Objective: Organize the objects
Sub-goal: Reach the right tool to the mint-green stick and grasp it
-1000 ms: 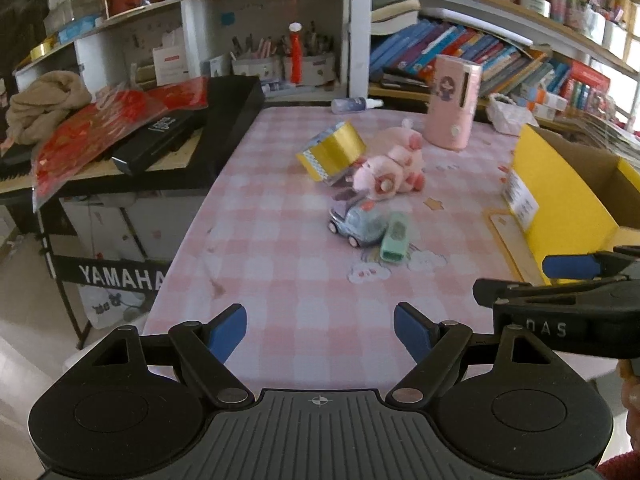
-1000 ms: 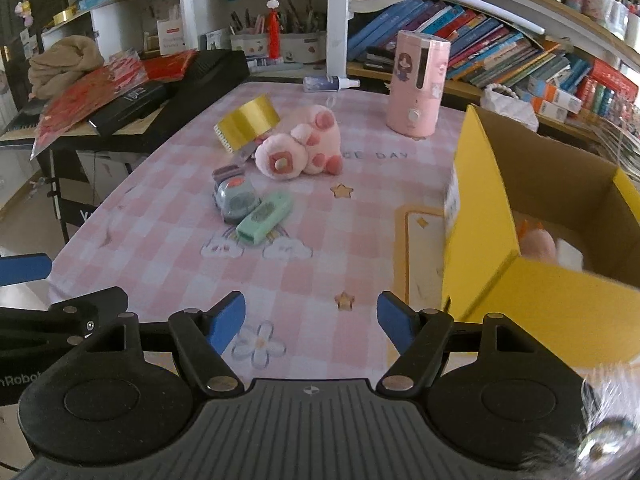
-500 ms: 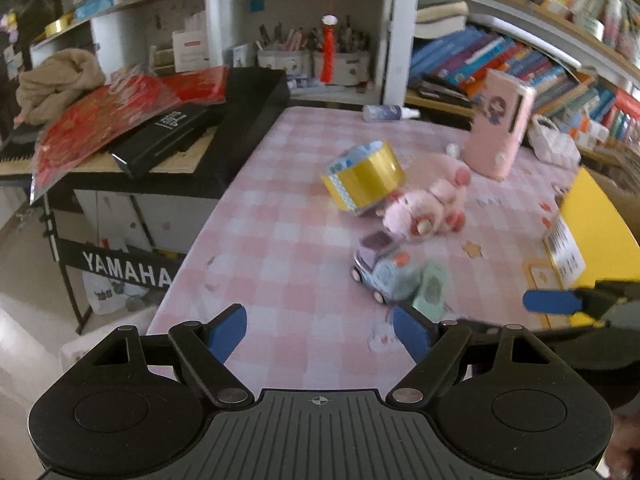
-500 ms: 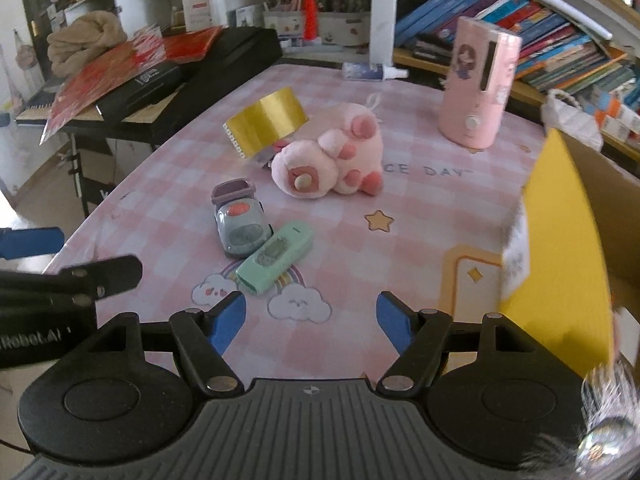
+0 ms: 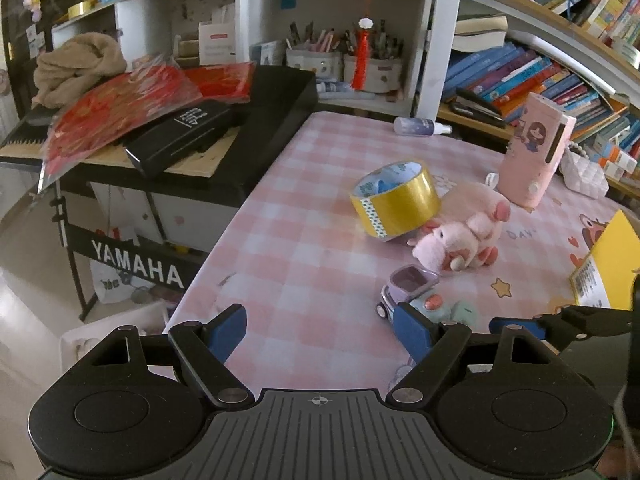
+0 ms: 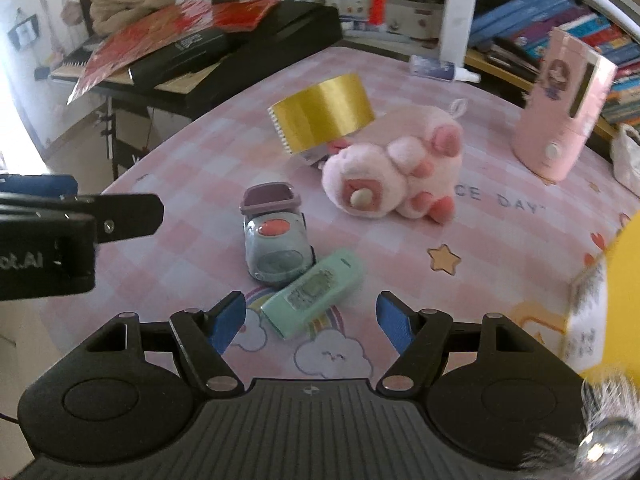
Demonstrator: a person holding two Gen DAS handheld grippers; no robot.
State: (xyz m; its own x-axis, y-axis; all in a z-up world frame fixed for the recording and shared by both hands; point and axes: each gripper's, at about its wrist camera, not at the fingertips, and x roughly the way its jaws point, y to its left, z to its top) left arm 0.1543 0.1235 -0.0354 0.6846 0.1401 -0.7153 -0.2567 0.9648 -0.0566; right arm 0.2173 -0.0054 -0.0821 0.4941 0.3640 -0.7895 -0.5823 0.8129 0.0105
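The pink checked table (image 6: 500,152) held scattered toys. My right gripper (image 6: 308,320), wide open and empty, neared the green case (image 6: 314,294); my left gripper (image 5: 320,330) gaped empty too. Next I judged: straddle it, squeeze.

In the left wrist view, the mint green case (image 5: 462,312) at lower right is mostly hidden behind the blue pad of the left tongs (image 5: 320,326), and the toy car (image 5: 408,290) is partly covered too. The yellow box (image 5: 612,268) is cut off by the right edge. In the right wrist view, the same yellow box (image 6: 624,280) is blurred and cropped at right. The tape roll (image 6: 324,114) hides part of the plush pig (image 6: 392,176) at upper centre. Book titles on the shelves (image 5: 540,76) are too small to read.
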